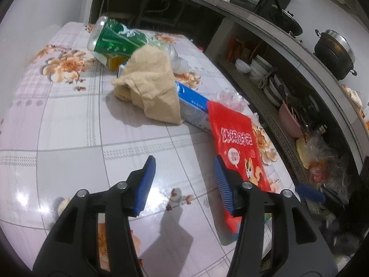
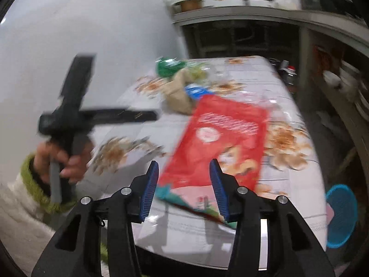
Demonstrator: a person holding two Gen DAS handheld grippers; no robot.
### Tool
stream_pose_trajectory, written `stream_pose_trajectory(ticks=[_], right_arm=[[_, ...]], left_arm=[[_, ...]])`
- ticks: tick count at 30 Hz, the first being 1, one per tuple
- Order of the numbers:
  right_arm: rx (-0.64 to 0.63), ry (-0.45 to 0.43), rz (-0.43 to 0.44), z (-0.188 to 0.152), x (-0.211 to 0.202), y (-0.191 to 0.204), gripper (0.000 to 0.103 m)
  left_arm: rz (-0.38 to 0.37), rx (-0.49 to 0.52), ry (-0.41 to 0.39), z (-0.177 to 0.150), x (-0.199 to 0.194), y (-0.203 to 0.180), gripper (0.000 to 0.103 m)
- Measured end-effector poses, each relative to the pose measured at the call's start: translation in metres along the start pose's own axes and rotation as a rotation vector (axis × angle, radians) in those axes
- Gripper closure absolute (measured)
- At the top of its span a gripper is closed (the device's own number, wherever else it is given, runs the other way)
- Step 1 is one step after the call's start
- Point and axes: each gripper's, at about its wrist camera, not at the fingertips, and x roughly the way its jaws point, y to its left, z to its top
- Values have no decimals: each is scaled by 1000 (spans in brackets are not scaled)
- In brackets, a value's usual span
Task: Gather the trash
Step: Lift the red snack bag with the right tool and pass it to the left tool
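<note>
While the trash lay scattered over the flowered tablecloth, you held both tools above it with nothing in either. Your left gripper had its blue pads apart over bare cloth, just left of the red snack bag, which lay flat near the table's right edge; judging by that, you kept it hovering there so the bag stayed within easy reach. Your right gripper also stood with its jaws apart, and the near end of the red snack bag showed between the pads, though the pads did not press on it, so the bag rested on the table and was not gripped. The right wrist view was blurred, which suggests a hand in motion lining up on that bag. Farther back, the green bottle lay on its side against the yellow box, the tan cloth was crumpled over one end of the blue box, and all sat close together near the middle of the table. A blue basket stood below the table's right edge, probably the place meant for the trash. Your left hand, in a green-cuffed sleeve, gripped the other tool's handle.
</note>
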Motion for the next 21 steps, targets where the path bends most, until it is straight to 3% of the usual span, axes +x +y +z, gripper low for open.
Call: stream_pose_trajectory(ticks=[6, 8, 15, 21], right_arm=[[130, 17, -172, -1, 16, -38, 58], [161, 36, -163, -3, 23, -46, 58], [164, 128, -183, -13, 50, -49, 74], [153, 151, -193, -21, 57, -50, 82]], left_arm=[[-71, -16, 80, -8, 15, -2, 48], [-103, -26, 109, -11, 22, -4, 47], [-193, -79, 188, -15, 50, -9, 47], [-213, -92, 215, -9, 71, -18, 47]])
